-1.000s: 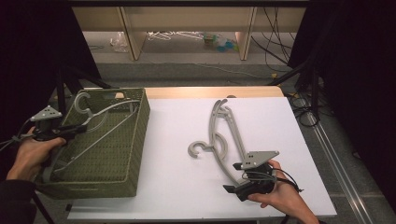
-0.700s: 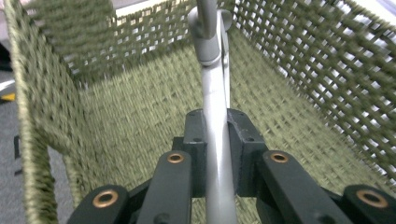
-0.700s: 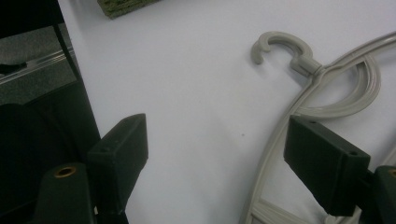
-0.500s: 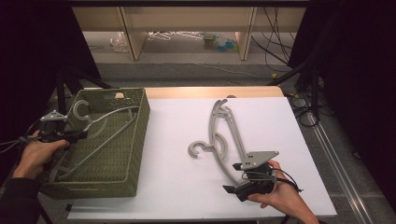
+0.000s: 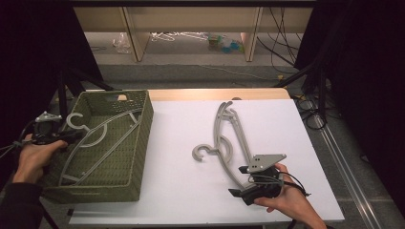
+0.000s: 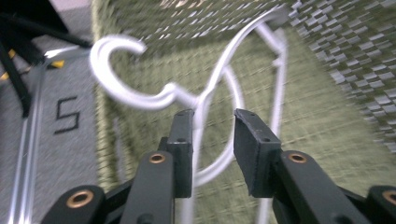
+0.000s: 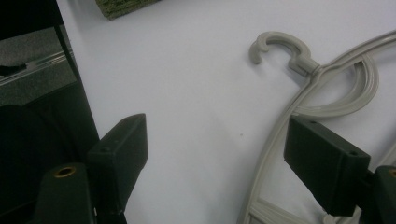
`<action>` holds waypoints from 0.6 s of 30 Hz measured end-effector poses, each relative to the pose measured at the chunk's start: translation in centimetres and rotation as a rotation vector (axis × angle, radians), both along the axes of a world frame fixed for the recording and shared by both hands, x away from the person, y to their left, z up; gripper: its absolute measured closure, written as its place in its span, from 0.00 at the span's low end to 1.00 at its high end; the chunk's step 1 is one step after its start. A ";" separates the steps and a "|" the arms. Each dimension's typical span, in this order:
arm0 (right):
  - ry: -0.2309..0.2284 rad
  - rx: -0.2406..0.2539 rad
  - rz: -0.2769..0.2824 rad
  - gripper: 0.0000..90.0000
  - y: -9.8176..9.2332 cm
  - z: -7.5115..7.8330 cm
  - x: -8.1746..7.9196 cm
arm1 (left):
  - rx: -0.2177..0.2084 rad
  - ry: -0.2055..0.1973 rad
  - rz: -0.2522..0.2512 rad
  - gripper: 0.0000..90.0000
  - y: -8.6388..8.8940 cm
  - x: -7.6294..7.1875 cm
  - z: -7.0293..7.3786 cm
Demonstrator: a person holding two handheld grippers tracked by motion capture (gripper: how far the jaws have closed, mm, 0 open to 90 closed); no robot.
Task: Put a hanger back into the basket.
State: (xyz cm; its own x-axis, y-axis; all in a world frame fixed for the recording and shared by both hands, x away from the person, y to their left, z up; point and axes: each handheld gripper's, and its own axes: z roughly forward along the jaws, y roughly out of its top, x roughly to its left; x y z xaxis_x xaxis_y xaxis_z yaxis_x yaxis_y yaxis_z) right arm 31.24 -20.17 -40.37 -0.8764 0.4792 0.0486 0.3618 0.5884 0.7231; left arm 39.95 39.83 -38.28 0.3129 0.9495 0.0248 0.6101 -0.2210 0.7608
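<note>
Now left claw [image 6: 212, 140] has just been opening, jaws parted around the hanger [image 5: 102, 136] neck, releasing it into the green basket [image 5: 141, 143]. Right claw [image 7: 217, 154] waits wide apart beside the second hanger [image 5: 229, 143] on the counter [image 5: 181, 191], likely next.

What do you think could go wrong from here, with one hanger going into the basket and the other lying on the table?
1. The left gripper has just been opening, and the hanger in the basket leans on the basket's rim with its hook over the edge; it may slide or stay propped up rather than settle flat.
2. The right gripper stands open beside the hanger on the table; closing from here may catch only one thin bar, and the hanger could twist.
</note>
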 end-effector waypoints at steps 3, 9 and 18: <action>-0.004 0.012 -0.014 0.25 -0.1 -0.1 0.1 | -0.116 -0.084 0.012 0.62 -1.7 -1.4 1.2; -0.011 0.028 -0.033 0.25 -0.3 -0.6 0.5 | -0.180 -0.179 -0.055 0.48 -5.2 -3.2 1.9; -0.029 0.057 -0.070 0.24 -0.7 -0.9 0.8 | -0.228 -0.241 -0.171 0.34 -10.2 -5.1 2.0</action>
